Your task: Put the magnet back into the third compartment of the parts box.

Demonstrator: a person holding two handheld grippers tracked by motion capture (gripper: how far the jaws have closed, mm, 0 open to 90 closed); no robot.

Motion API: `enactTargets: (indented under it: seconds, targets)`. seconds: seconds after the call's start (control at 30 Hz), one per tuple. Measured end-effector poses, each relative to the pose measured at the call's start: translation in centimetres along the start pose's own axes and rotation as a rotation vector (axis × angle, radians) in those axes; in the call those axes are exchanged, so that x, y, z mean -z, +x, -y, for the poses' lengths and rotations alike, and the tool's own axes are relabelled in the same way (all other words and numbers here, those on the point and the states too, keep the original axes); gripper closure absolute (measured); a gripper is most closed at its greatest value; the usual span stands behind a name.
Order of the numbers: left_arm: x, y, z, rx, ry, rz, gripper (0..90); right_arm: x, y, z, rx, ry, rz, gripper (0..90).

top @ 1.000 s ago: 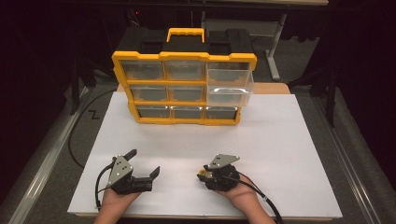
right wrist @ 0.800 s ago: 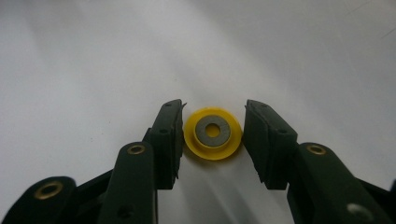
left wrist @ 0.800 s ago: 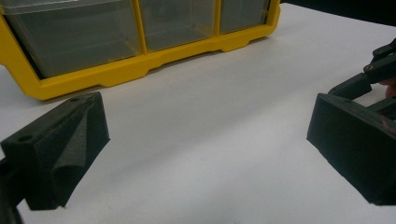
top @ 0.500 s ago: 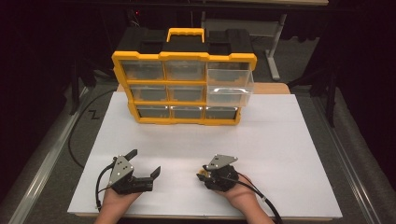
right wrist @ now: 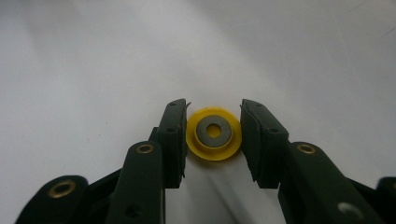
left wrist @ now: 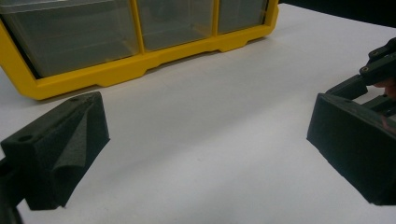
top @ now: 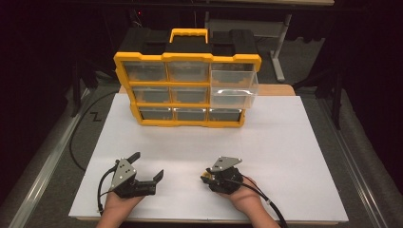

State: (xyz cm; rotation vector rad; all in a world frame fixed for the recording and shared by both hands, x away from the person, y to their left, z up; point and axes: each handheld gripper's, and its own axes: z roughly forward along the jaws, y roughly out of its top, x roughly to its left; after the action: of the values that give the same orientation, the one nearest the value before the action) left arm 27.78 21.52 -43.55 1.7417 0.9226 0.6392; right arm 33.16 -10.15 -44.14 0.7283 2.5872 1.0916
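While the right gripper (top: 207, 175) sits low on the white sheet (top: 285, 142) well in front of the yellow drawer organizer (top: 187, 90), its jaws have just been closing and now pinch a small yellow disc (right wrist: 214, 133) with a grey washer-like centre, pads against both edges. The disc lies flat on the sheet, on the near side of the organizer. The left gripper (top: 148, 167) rests further left, also in front of the organizer, jaws spread wide with nothing between them. On the organizer, the clear drawer (top: 234, 88) at upper right is pulled out; the rest sit flush.
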Motion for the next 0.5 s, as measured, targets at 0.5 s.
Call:
enactTargets:
  seconds: [0.5]
  targets:
    - [0.04,-0.12,0.00,0.001,0.003,0.009,0.1,0.19,-0.16,-0.02,0.011,-0.005,0.001,65.3]
